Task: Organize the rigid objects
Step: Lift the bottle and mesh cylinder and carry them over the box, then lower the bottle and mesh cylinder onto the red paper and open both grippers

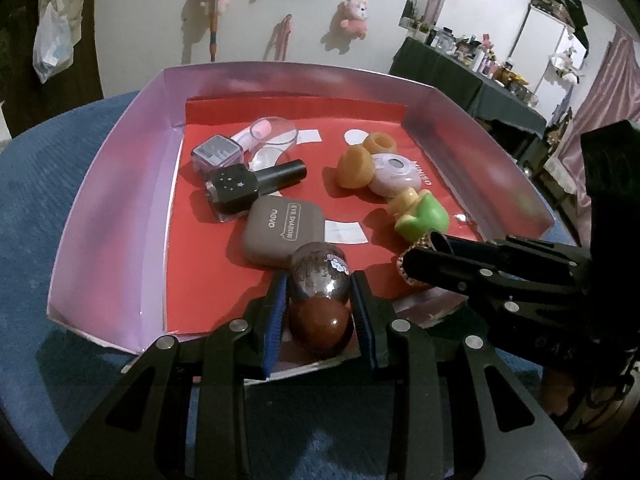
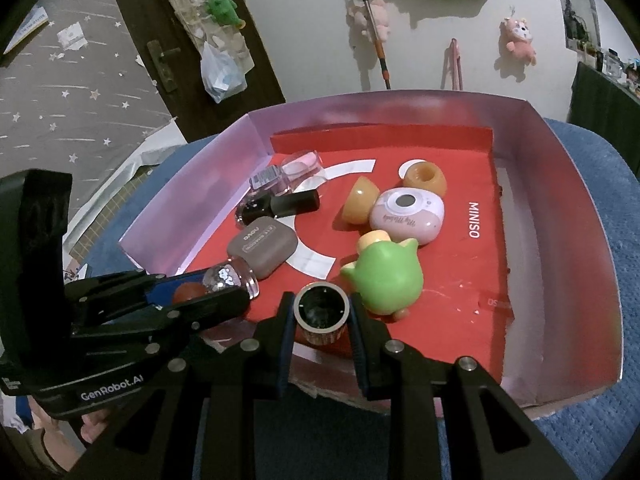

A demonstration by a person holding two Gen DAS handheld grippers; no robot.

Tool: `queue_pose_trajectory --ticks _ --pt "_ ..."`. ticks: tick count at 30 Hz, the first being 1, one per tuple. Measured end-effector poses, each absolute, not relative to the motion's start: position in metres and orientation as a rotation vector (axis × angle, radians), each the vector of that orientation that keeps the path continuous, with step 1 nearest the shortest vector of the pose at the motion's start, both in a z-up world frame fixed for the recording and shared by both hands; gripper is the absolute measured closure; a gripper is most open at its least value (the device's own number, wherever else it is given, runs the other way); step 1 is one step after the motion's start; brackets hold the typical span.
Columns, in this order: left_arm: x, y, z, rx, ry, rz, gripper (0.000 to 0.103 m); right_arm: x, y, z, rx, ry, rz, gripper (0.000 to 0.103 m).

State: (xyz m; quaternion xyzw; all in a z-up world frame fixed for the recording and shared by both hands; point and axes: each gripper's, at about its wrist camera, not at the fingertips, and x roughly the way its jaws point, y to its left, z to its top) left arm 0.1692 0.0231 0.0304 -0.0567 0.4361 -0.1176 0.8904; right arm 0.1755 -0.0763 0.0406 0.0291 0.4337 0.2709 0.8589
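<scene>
Red card lines the bottom of the box (image 2: 560, 184), and most of the small things lie inside it.

The left tongs (image 1: 320, 308) are closed on a brown round-capped bottle (image 1: 320, 296) at the lower middle of the left view, over the box's near edge. The right tongs (image 2: 320, 316) are closed on a small dark pot with a patterned band (image 2: 320, 312) at the lower middle of the right view.

Both are just being put in or taken out; I cannot tell which. So the job looks partly done.

The grey case (image 1: 284, 232) says "novo" and "EYE SHADOW". The red card says "MINISO". The pink round case (image 2: 406, 216) has curly writing I cannot read. The left tongs' body says "GenRobot.AI" at the lower left of the right view.
</scene>
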Motion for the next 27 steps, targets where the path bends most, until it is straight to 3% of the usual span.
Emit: queue_pose_trajectory --ticks 17,27 --pt "0.184 0.024 0.024 -0.127 0.906 -0.2 0.074 0.179 -0.063 0.035 -0.014 0.917 0.552 0.076" --pt "0.185 0.022 0.026 -0.132 0.905 -0.186 0.074 0.182 -0.073 0.046 -0.075 0.825 0.41 0.076"
